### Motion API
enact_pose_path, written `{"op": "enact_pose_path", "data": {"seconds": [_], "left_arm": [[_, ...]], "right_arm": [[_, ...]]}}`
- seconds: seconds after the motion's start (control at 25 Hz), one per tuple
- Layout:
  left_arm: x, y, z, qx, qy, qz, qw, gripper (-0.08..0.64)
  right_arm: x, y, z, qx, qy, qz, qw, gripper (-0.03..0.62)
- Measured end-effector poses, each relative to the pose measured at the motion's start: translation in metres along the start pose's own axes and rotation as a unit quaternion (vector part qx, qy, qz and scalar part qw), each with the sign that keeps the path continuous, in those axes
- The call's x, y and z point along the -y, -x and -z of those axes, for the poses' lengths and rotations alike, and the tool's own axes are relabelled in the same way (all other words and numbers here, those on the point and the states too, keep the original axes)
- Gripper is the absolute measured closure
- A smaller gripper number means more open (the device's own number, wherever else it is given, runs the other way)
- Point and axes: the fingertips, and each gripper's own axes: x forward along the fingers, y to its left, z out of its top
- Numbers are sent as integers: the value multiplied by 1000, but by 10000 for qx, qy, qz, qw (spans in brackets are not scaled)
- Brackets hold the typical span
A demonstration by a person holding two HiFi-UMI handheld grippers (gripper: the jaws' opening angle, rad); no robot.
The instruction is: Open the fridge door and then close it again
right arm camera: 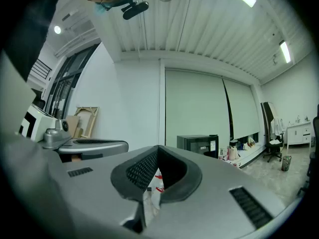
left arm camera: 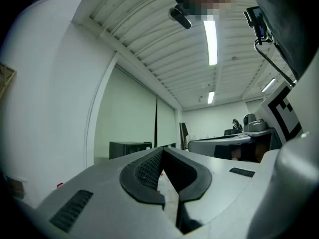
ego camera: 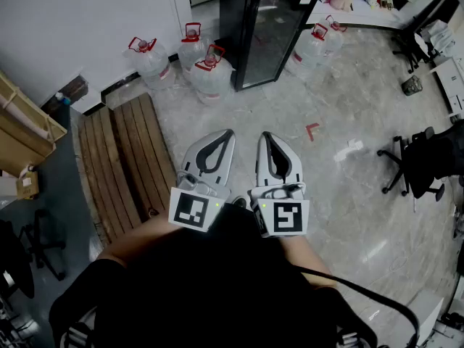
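- Left gripper (ego camera: 229, 133): jaws closed tip to tip, nothing between them, held level.
- Right gripper (ego camera: 263, 135): jaws also together, empty, just beside the left.
- Black glass-door fridge (ego camera: 264, 27): door shut, well apart from both grippers, with water jugs (ego camera: 210, 75) on either side.

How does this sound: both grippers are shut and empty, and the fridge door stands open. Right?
Not quite. The fridge door is closed, not open, as the head view shows. The rest holds: the left gripper and the right gripper are both shut and empty.
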Motion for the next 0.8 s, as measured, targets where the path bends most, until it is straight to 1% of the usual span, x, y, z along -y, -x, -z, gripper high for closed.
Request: {"op": "enact_pose_path", "data": {"seconds": [0.16, 0.36, 0.56, 0.68, 0.8], "left_arm": [[13, -2, 2, -27, -13, -21, 10000, 552], [33, -12, 3, -122, -167, -108, 9997, 552], [52, -25, 7, -185, -70, -257, 9995, 552], [55, -35, 13, -301, -54, -397, 9987, 552], [48, -47, 15, -336, -100, -539, 9979, 552]], "right_arm": [[9, 9, -2, 21, -66, 16, 10000, 577], [26, 22, 3, -32, -144, -107, 9998, 577], [51, 30, 9, -12, -200, -187, 9996, 577], [66, 31, 12, -21, -305, -198, 9993, 577], [75, 24, 8, 53, -447, -204, 9988, 577]]}}
